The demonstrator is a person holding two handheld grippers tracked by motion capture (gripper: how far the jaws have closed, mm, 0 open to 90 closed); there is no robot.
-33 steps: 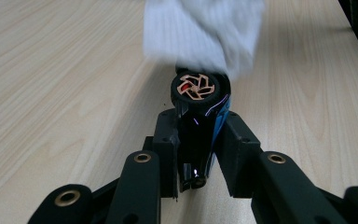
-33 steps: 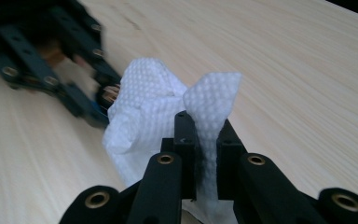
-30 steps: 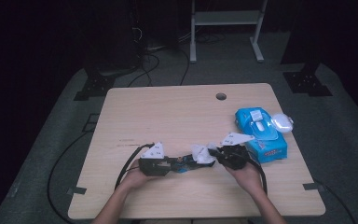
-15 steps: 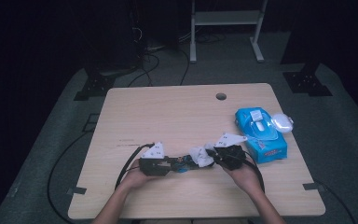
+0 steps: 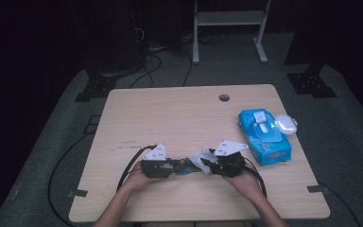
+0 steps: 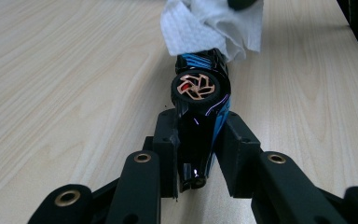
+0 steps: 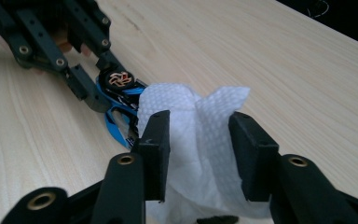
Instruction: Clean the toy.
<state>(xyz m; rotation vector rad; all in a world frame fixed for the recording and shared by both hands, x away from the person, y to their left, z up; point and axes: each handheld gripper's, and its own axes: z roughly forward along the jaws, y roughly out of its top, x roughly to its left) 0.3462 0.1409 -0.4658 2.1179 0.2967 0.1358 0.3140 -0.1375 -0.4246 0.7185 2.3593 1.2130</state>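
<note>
We are working at a pale wooden table (image 5: 170, 118), near its front edge and a little right of centre. Far to the right lies a blue pack of wipes (image 5: 263, 137) with a small clear case (image 5: 286, 124) touching its far right corner; both sit well apart from the work.

The left gripper (image 5: 182, 166) has its fingers (image 6: 165, 140) clamped on the rear of a black and blue toy car (image 6: 200, 109), which is turned on its side so a copper-spoked wheel faces up. The car's nose points away from that gripper toward the right one.

The right gripper (image 5: 205, 165) has just been opening its fingers (image 7: 154, 140); a white wipe (image 7: 193, 135) sits between them, draped over the car's front, and the pads now seem to stand slightly off the paper rather than pinching it.

From here we see a few risks:
- With the fingers loosened, the wipe could slide off the car and drop to the table, so the wiping stroke would miss.
- If we close again too deep, the right fingers may catch the car's nose and twist it against the left grip.
- The car is held only by its narrow tail, so a hard push on the front could lever it out of the left fingers.
</note>
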